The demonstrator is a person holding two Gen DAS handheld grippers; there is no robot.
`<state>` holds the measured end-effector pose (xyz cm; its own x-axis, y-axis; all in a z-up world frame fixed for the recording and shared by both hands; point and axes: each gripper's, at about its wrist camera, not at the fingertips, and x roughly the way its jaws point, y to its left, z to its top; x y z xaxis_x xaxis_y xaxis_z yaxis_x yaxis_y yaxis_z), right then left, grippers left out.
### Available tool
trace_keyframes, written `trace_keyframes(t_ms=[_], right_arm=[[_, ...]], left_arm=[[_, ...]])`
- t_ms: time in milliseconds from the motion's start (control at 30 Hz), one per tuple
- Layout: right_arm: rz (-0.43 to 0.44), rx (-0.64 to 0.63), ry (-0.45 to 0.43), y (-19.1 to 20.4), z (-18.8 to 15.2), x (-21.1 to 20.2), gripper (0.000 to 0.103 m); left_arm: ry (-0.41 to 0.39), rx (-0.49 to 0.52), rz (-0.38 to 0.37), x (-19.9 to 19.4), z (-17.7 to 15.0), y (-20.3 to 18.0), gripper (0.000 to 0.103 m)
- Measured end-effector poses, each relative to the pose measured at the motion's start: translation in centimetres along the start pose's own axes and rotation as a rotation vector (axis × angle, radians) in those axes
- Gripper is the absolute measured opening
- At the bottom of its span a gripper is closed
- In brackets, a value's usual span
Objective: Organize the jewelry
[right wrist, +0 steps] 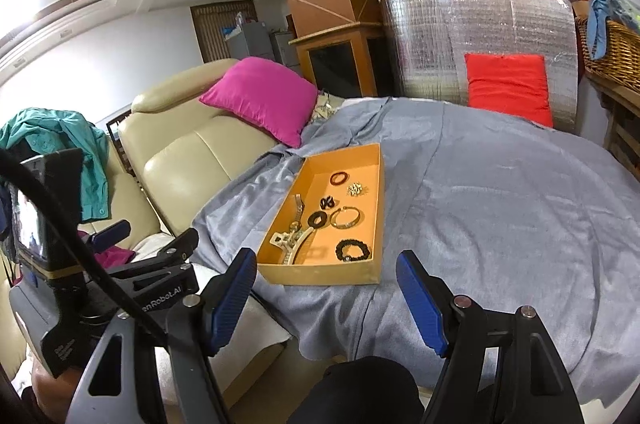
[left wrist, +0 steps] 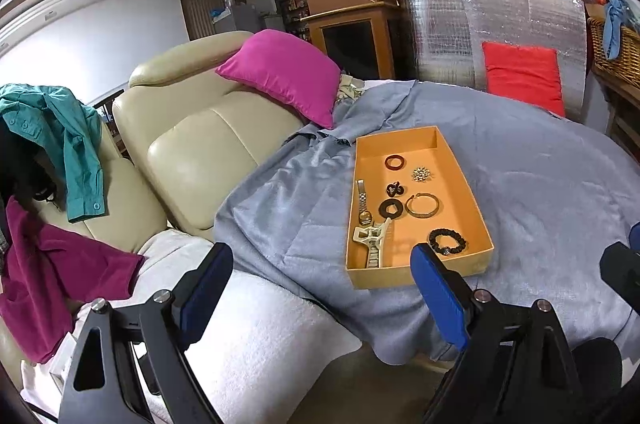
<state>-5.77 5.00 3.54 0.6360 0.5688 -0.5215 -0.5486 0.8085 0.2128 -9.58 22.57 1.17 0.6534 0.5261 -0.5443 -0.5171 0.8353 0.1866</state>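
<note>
While you hover over the grey bedspread (right wrist: 500, 192) beside the cream sofa (left wrist: 200, 152), your orange tray (left wrist: 420, 148) sits on it with a gold bangle (left wrist: 422, 205), watch (left wrist: 363, 204) and black bead bracelet (left wrist: 447, 241) inside; left gripper (left wrist: 320, 288) and right gripper (right wrist: 326, 298) both gape wide, holding nothing

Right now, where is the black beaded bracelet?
In both wrist views, the black beaded bracelet lies in the orange tray's near right corner, just nearer than the gold bangle.

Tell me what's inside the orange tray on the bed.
The orange tray holds a watch, hair claw, beaded bracelet, gold bangle, brooch and dark rings. Nothing looks covered.
</note>
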Motion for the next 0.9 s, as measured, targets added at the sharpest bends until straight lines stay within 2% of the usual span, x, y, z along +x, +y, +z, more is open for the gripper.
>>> trace_keyframes(t_ms=[633, 900], right_arm=[[-0.052, -0.05, 0.041, 2.9, 2.0, 3.9, 0.076], [-0.048, -0.064, 0.067, 3.8, 2.6, 5.8, 0.076]], left_arm=[[0.02, -0.048, 0.035, 2.5, -0.7, 4.0, 0.09], [0.05, -0.073, 0.056, 4.2, -0.6, 5.3, 0.09]])
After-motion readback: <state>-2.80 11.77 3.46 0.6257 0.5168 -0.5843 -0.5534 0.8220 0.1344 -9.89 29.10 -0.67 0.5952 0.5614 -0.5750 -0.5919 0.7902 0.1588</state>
